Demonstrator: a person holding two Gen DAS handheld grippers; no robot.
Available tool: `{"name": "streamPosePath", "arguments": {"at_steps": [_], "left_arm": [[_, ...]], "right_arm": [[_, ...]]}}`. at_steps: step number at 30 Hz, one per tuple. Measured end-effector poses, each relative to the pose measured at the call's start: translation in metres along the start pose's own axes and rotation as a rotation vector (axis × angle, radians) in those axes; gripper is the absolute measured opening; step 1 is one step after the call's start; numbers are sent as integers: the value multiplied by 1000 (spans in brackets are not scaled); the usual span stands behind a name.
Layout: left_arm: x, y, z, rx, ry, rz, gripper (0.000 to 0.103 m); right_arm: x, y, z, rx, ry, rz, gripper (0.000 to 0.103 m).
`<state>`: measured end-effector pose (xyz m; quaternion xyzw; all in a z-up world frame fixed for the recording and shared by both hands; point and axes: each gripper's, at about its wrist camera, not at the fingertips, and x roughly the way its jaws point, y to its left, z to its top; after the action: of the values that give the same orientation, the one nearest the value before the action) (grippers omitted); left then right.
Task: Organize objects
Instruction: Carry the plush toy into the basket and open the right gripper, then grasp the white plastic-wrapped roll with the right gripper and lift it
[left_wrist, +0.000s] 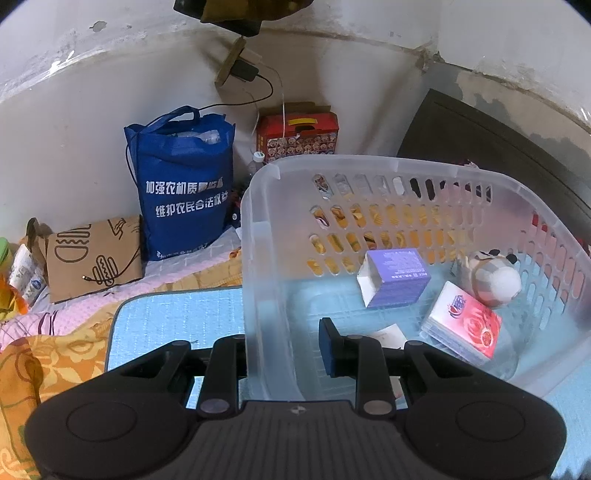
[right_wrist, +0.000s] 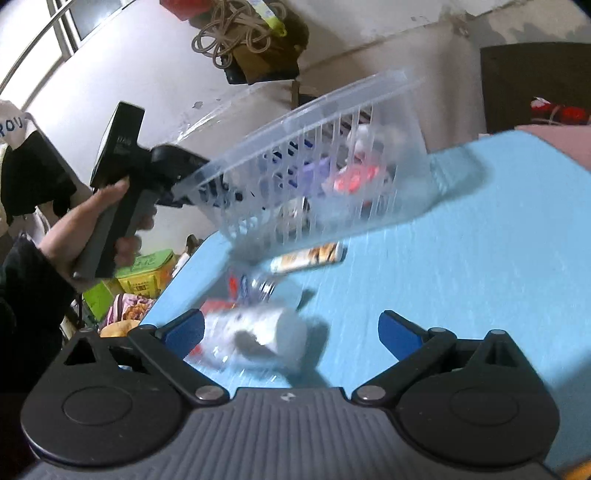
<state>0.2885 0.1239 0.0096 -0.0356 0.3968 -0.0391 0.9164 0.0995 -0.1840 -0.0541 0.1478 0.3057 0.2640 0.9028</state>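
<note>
At nine o'clock on the clear basket (left_wrist: 258, 280), your left gripper (left_wrist: 284, 350) is clenched on the wall, tipping it over the blue mat (right_wrist: 461, 258). Keep that clamp firm. Your right gripper (right_wrist: 291, 332) is spread wide, released; centre it over the white roll (right_wrist: 266, 339) at its seven o'clock before closing.

Readable print around my fingers

The blue bag (left_wrist: 181, 184) by the wall carries white Chinese lines, "加强农机质量监…" and "维护农民合法权益". Beside my left hand, a white sleeve (right_wrist: 13, 123) shows "ROU".
</note>
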Motion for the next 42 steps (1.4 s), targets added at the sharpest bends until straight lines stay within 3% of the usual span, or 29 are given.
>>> {"name": "streamPosePath", "arguments": {"at_steps": [4, 12, 23, 29, 42], "left_arm": [[0, 1, 0, -10, -7, -12, 31], [-1, 3, -2, -12, -20, -23, 31], [-1, 3, -2, -11, -29, -36, 31], [-1, 3, -3, -4, -34, -38, 31], [-3, 3, -4, 6, -54, -57, 31]], "right_arm": [[2, 17, -19, -37, -8, 13, 103], [22, 41, -21, -92, -14, -44, 103], [29, 45, -25, -198, -36, -106, 88], [16, 33, -29, -223, -64, -102, 80], [-11, 4, -25, -271, -93, -136, 80]]}}
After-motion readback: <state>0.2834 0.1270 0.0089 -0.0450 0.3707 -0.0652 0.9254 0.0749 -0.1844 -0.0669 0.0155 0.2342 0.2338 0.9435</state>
